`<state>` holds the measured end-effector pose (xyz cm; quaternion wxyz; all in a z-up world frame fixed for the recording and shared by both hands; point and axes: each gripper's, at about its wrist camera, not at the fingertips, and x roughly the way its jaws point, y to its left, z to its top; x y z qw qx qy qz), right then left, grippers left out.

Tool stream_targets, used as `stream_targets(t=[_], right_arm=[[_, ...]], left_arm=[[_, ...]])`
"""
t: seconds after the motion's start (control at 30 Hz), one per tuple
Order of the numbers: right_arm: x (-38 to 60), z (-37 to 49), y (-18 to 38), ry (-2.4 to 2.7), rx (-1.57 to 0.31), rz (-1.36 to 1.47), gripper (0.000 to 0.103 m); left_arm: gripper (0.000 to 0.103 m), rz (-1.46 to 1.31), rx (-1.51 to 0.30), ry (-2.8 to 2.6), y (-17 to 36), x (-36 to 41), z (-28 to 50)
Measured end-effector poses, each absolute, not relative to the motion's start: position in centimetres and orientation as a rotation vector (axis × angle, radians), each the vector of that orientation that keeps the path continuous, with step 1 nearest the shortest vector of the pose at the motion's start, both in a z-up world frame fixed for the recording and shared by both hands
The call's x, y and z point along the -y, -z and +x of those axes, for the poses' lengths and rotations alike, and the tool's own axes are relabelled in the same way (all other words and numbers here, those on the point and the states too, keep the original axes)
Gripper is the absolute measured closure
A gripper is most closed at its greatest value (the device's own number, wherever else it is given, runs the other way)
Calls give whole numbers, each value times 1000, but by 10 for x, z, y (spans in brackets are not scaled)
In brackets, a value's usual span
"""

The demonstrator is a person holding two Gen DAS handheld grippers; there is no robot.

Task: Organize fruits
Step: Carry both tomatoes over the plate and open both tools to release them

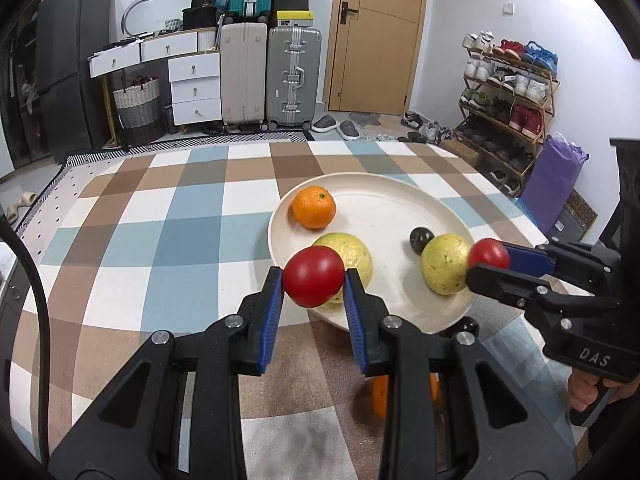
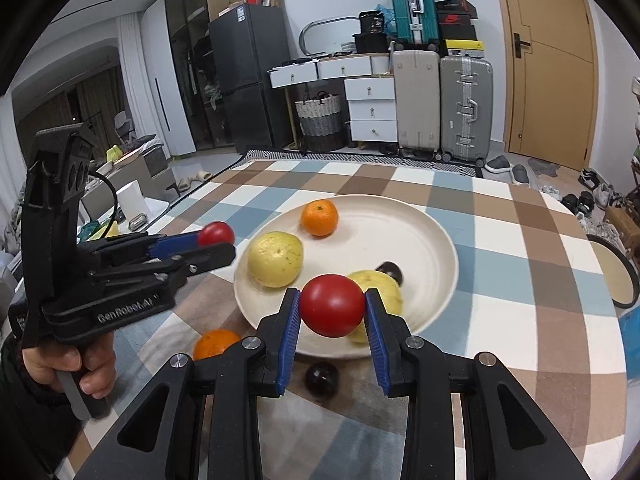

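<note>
Red in both grips: my left gripper (image 1: 314, 282) is pinching a tomato (image 1: 313, 276) between its blue pads (image 1: 272, 312), and my right gripper (image 2: 332, 306) is doing the same with a second tomato (image 2: 331, 305). Each fruit sits right at the fingertips, clamped at its widest part, which I judge keeps the round skin from squirting out and leaves the underside free to set down. Both grippers tilt downward toward the cream plate (image 1: 384, 196) on the checked cloth (image 1: 160, 220), so I read this as carrying the tomatoes in to join the rest. Already on the plate: an orange (image 1: 314, 207) at the far side, two yellow-green fruits (image 1: 348, 254) nearer me, and a small dark fruit (image 1: 421, 239) between them. My left tomato hangs over the plate's near-left rim, just in front of one yellow fruit; my right tomato, seen from the left camera (image 1: 488, 253), hovers beside the other yellow fruit (image 1: 445, 263) at the right rim. Still off the plate, on the cloth just by its near edge, lie another orange (image 2: 216, 344) and a dark round fruit (image 2: 322, 376), under my grippers. Those look like the next pickups, I reckon.
</note>
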<state>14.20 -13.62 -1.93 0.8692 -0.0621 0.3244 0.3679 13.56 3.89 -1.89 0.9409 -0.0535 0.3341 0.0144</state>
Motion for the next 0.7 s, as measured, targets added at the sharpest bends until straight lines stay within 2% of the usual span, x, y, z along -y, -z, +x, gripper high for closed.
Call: stream_targets(t=[0.7], right_arm=[[129, 155, 38, -752, -762, -116, 70]], left_arm=[[76, -94, -740, 38, 37, -22, 153]])
